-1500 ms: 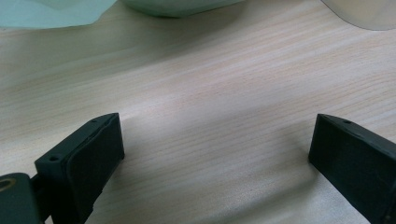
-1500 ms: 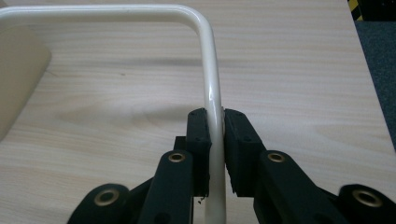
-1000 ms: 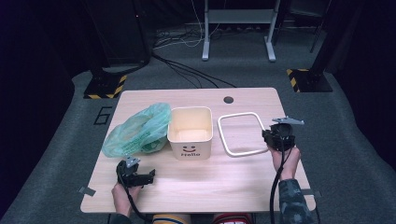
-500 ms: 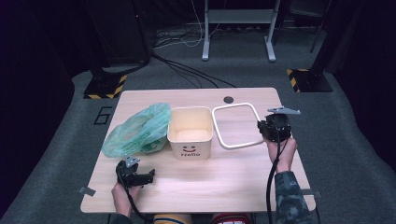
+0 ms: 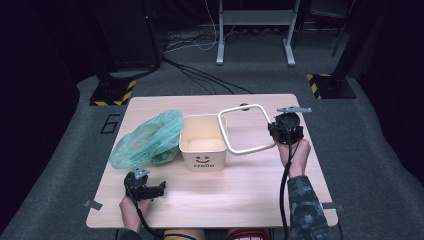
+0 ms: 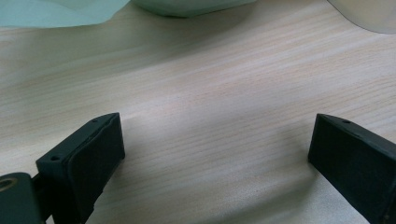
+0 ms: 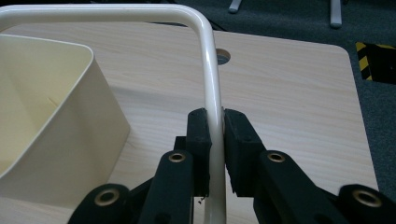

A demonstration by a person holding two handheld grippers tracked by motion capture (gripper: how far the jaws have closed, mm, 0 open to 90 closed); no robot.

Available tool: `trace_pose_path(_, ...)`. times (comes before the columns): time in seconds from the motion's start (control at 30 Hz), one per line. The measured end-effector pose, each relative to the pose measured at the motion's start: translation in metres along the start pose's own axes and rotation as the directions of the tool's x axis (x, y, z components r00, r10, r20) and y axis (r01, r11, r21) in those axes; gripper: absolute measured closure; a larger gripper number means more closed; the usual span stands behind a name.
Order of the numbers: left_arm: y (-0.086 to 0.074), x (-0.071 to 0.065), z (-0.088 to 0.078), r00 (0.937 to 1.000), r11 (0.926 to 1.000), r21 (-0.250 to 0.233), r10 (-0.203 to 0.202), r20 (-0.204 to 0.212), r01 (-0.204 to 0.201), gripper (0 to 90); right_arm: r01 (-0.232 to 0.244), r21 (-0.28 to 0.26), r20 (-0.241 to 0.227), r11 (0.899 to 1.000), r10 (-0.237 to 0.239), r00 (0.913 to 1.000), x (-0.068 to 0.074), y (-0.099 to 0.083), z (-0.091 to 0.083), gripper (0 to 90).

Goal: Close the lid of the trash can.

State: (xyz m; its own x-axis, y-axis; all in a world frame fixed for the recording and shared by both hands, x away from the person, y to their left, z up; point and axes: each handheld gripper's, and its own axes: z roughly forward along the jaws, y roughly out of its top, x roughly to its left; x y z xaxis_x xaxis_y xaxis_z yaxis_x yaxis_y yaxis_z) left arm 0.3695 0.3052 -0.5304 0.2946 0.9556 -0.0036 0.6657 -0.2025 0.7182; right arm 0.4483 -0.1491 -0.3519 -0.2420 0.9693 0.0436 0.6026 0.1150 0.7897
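table (image 5: 240, 185): light wood | on it: cream bin (image 5: 202, 142), green bag (image 5: 147, 140)

Dark room, grey carpet floor (image 5: 380, 165), black cables (image 5: 200, 75), metal stand (image 5: 255, 20) — yellow-black striped bases (image 5: 112, 92), pale wooden table (image 5: 240, 195).

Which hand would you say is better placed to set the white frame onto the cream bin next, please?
Probably the right. The right gripper is shut on the white frame, held beside the cream bin. The left gripper rests open near the table's front edge, holding nothing.
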Motion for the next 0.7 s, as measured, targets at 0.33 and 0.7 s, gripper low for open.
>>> trace_pose_path(0.33,0.0,0.0,0.0,1.0,1.0,-0.002,-0.001,-0.001,0.001,3.5,0.012,0.033,-0.007,0.999,-0.011,0.9999,0.021,0.013,0.013,80.7)
trace_pose_path(0.7,0.0,0.0,0.0,1.0,1.0,-0.002,-0.002,0.001,0.002,3.8,0.038,0.058,0.02,0.998,-0.039,0.9991,0.047,0.023,0.029,80.7)
